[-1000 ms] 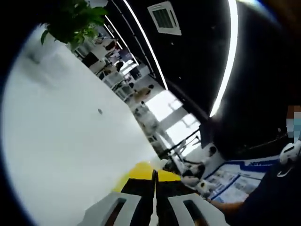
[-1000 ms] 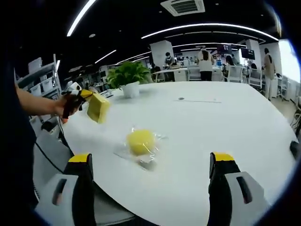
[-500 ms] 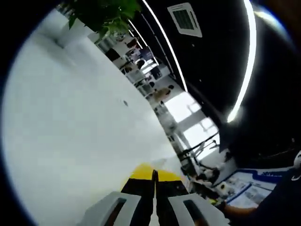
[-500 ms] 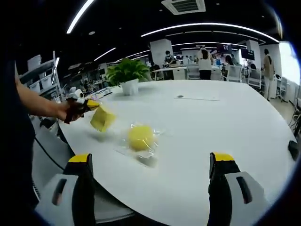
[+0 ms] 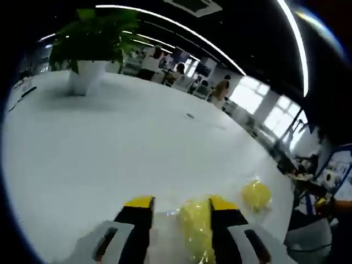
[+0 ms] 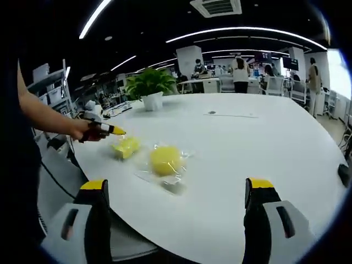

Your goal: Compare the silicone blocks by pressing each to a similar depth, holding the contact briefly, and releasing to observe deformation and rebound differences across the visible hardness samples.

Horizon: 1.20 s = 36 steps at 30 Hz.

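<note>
- Desk (image 6: 264, 148), broad and white, carries two yellow silicone samples, with a potted plant (image 6: 149, 88) standing towards its far side
- Round yellow block (image 6: 165, 160), wrapped in clear film, lies on the desk well in front of the potted plant; in the left gripper view it sits off to the right (image 5: 256, 194)
- Second yellow block (image 6: 126, 147), the softer-looking and crumpled one, lies on the desk just beside the round block, on the person's left of it
- Left gripper (image 6: 111, 131), held in a hand, has its tip right at the second block; in its own view its jaws (image 5: 176, 206) stand apart with that block (image 5: 195, 228) between them, and whether either jaw presses the block cannot be told
- Right gripper (image 6: 177, 187) hangs over the near edge of the desk, jaws wide apart and empty, short of the round block
- Step in hand, by the look of it: settling the second block on the desk before the pressing comparison
- Done well, the press would come straight down on the block's middle, go to the same depth as on the round block, pause briefly, then lift cleanly so the rebound shows
</note>
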Each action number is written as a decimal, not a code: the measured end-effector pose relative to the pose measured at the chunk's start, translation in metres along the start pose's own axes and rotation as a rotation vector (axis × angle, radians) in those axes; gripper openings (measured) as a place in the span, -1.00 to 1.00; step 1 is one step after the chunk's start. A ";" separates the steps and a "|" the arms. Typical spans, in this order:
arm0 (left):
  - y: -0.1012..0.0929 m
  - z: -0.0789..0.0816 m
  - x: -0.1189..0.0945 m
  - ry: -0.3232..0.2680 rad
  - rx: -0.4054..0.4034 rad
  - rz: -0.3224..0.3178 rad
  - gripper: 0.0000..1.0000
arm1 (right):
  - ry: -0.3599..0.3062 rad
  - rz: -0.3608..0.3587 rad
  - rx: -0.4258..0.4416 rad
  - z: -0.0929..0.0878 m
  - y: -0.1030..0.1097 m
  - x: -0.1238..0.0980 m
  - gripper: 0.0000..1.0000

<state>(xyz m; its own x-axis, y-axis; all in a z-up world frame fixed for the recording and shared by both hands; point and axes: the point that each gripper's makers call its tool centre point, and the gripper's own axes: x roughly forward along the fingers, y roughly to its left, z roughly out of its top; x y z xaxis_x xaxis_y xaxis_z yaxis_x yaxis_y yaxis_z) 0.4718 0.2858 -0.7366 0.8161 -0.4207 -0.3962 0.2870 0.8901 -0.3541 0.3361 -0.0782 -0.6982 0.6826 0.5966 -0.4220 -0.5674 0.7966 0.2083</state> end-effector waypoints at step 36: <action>-0.082 0.005 0.014 0.150 -0.009 -0.274 0.95 | -0.060 -0.047 0.043 0.050 0.009 0.052 0.93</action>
<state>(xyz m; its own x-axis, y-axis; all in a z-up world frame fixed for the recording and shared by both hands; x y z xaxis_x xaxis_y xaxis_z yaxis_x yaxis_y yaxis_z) 0.4620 0.2076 -0.7091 0.6258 -0.6667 -0.4047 0.4810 0.7384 -0.4726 0.3896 -0.0349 -0.6746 0.7350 0.5624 -0.3788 -0.5150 0.8264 0.2276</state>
